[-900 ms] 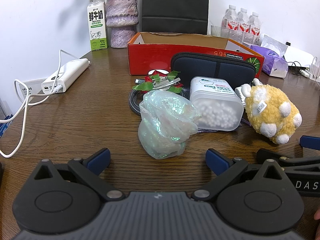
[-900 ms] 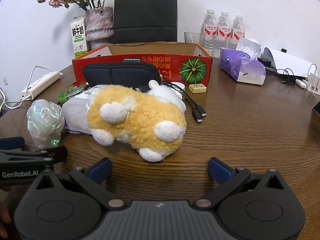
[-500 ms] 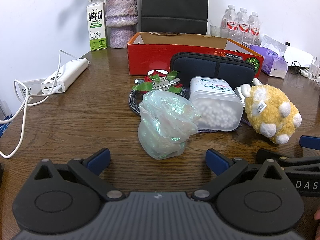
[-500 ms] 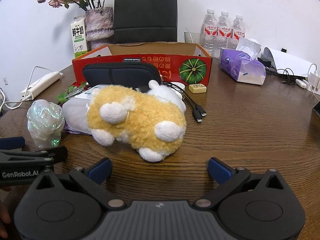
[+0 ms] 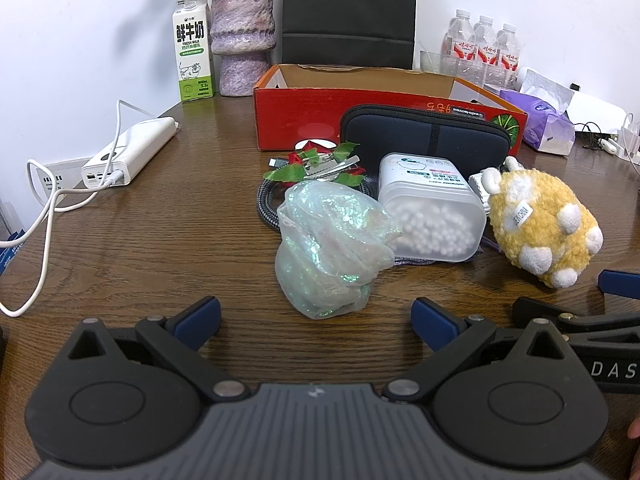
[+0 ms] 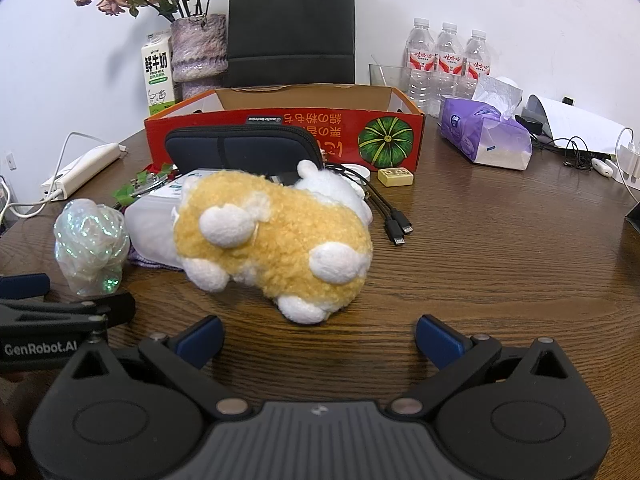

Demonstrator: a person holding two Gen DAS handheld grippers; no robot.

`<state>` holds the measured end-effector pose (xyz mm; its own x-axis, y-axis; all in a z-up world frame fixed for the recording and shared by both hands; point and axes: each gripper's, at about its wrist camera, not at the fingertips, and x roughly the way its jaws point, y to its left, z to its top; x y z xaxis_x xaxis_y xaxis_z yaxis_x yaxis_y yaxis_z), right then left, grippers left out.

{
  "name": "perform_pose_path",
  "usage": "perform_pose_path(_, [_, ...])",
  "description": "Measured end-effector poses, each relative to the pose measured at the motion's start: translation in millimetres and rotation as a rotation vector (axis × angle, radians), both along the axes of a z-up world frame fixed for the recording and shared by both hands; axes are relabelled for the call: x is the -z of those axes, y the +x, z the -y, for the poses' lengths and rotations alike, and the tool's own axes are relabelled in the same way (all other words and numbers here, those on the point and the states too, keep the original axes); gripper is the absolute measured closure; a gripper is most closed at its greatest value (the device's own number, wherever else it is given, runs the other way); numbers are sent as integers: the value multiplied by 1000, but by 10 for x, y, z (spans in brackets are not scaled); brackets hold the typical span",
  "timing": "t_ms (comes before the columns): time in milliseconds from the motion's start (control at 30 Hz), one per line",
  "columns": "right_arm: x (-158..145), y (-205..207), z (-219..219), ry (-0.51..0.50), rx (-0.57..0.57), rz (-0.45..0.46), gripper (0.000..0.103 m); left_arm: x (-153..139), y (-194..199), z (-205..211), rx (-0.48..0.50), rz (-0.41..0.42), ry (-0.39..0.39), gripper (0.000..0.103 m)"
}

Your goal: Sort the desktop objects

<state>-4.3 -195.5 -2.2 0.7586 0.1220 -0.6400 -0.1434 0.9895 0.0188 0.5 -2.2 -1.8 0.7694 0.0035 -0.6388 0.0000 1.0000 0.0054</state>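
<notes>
1. Left hand-held gripper [image 5: 316,314]: jaws spread wide, nothing between them — it hovers just short of the iridescent bag [image 5: 334,248].
2. Right hand-held gripper [image 6: 318,334]: jaws equally wide, empty, facing the plush toy [image 6: 276,240].
3. Bag, cotton-swab box [image 5: 432,212], toy and dark pouch [image 5: 424,138] cluster mid-counter [image 5: 160,240] — all in front of the red cardboard box [image 5: 304,120].

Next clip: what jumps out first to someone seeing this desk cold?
A fluffy yellow and white plush toy lies in the middle of the wooden table, just ahead of the open right gripper. To its left sits a shimmery crumpled bag, in front of the open left gripper. Behind both stands an open red cardboard box.
</notes>
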Motion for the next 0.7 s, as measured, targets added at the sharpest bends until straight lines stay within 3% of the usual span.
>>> perform_pose_path(700, [6, -26, 10, -1, -1, 0, 0, 1, 6, 6, 0, 1, 0, 0])
